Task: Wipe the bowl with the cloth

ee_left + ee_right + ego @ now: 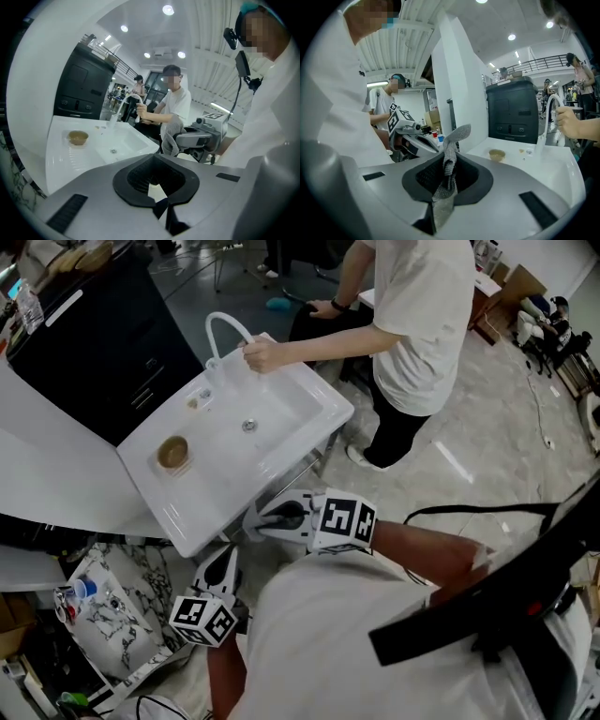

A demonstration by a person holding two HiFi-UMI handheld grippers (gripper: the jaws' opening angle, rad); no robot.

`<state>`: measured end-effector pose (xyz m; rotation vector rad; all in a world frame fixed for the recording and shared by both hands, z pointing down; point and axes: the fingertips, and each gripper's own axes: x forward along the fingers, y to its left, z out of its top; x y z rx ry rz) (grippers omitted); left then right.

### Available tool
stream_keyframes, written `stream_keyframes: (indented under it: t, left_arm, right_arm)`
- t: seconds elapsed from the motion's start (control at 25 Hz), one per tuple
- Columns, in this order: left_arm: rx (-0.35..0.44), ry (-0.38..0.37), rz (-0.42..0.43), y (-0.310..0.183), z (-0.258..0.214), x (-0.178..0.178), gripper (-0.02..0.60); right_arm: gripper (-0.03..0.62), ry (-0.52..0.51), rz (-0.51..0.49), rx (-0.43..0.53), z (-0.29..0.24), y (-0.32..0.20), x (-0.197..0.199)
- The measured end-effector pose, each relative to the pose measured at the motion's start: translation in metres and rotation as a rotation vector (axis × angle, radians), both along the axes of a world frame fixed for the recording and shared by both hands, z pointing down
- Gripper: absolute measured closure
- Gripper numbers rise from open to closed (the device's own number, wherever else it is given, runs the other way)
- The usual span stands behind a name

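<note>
A small brown bowl stands on the ribbed drainer of the white sink, left of the basin. A grey cloth is pinched in my right gripper, which is shut on it just off the sink's near edge; one end sticks up above the jaws. My left gripper hangs lower and to the left, below the sink's edge, shut with nothing in it. Both grippers are apart from the bowl.
Another person in a white T-shirt stands at the sink's far right corner with a hand on the curved faucet. A black cabinet stands behind the sink. A marble-patterned tray with bottles lies at the lower left.
</note>
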<state>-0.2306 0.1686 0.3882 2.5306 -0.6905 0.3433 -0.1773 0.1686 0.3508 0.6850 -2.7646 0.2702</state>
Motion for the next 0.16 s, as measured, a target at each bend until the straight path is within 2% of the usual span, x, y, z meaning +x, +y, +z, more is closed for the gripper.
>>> stream_keyframes:
  t: [0.16]
  left_arm:
    - [0.001, -0.008, 0.006, 0.007, 0.0016, 0.0014, 0.571]
  right_arm:
    - [0.551, 0.004, 0.007, -0.005, 0.0036, 0.0092, 0.0023]
